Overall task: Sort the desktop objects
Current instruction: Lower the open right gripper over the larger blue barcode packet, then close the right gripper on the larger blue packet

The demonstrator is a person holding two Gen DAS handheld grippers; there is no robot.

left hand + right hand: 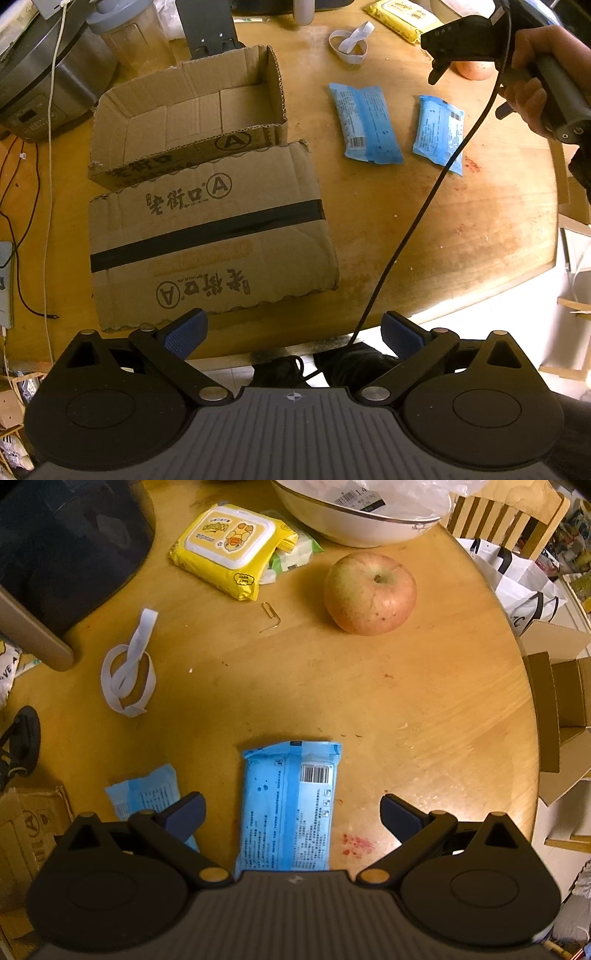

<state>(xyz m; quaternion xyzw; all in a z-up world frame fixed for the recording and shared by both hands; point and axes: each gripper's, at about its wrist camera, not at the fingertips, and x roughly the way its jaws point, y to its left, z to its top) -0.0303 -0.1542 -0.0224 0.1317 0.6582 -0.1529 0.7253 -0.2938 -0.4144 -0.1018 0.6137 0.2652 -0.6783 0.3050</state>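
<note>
Right gripper, jaws spread, hangs over 1 of 2 blue packets, apparently to grab it; left gripper waits spread near the box.

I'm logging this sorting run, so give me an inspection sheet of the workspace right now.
Surface: round wooden table, red smear.
Job's things: two blue packets lying flat; open cardboard box empty; flattened carton in front.
Clutter: apple, yellow wipes pack, white strap, paperclip, bowl.
Grippers: left gripper open, empty; right gripper open above a packet.
Cables: black cable crossing the table; white cable.
Surroundings: chair, paper bags.
</note>
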